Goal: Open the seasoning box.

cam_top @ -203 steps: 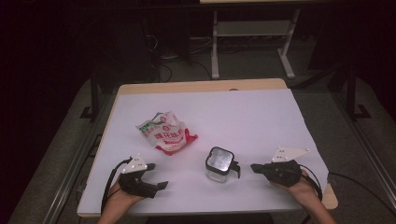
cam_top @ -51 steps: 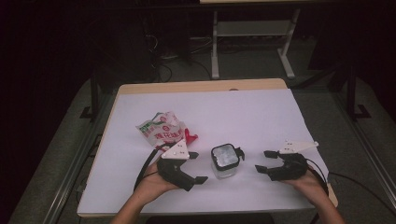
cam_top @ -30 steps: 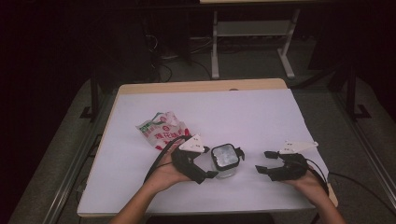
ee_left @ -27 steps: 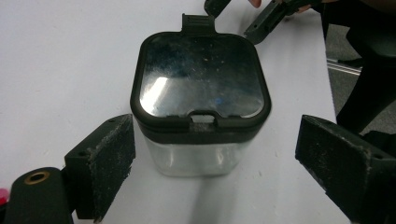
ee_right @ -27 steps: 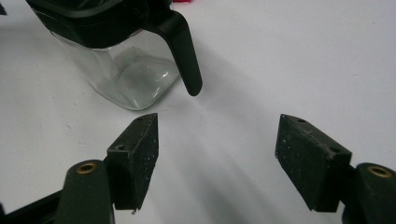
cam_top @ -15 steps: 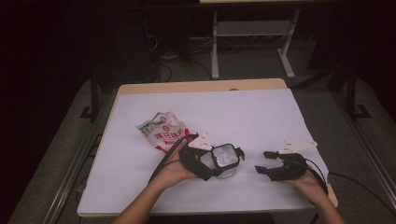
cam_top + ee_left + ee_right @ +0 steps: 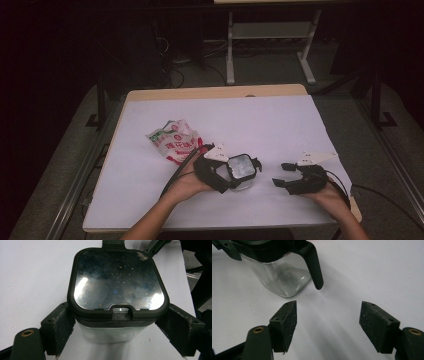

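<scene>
The clear glass jar (image 7: 240, 172) with a black-rimmed lid stands on the white table (image 7: 260, 125), near its front edge. The left gripper (image 7: 234, 176) straddles the jar, its pads at either side just under the lid (the left pad touches the glass; the right one I cannot tell). The right gripper (image 7: 285, 175) rests just beside the jar, jaws spread with nothing between them. A red-and-white snack bag (image 7: 172, 142) lies behind the left hand.
</scene>
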The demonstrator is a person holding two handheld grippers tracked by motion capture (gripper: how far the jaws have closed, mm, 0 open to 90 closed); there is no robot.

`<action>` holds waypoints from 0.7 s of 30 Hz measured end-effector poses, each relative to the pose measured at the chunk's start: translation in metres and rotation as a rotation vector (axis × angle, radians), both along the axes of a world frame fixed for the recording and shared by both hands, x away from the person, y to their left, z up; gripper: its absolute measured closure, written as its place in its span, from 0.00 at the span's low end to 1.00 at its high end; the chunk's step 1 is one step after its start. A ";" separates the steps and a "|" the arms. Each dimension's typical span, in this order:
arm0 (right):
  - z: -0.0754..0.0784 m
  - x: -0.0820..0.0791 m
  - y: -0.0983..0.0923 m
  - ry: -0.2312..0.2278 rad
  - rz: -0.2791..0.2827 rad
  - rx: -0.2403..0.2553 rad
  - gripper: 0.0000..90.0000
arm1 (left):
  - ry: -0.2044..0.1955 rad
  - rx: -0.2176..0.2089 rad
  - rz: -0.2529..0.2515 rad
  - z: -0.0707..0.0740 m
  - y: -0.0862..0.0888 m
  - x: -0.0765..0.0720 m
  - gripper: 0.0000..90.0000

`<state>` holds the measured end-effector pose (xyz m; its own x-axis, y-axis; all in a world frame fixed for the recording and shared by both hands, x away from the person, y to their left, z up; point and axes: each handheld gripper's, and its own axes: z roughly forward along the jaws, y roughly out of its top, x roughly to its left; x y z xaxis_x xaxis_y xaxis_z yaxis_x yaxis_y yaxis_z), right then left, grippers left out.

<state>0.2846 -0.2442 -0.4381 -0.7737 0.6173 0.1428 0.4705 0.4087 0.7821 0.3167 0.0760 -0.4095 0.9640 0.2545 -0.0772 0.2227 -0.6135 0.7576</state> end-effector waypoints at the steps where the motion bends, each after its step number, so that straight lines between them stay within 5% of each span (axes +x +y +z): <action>1: 0.000 0.000 0.000 -0.005 0.001 -0.001 0.33 | -0.006 0.002 0.001 0.000 0.000 0.000 0.19; 21: 0.000 0.001 -0.002 0.002 -0.013 0.005 0.34 | -0.022 0.016 0.003 0.005 0.003 -0.004 0.19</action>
<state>0.2852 -0.2463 -0.4377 -0.7655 0.6262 0.1478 0.4773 0.3987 0.7831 0.3123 0.0786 -0.4046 0.9646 0.2586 -0.0516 0.2079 -0.6251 0.7524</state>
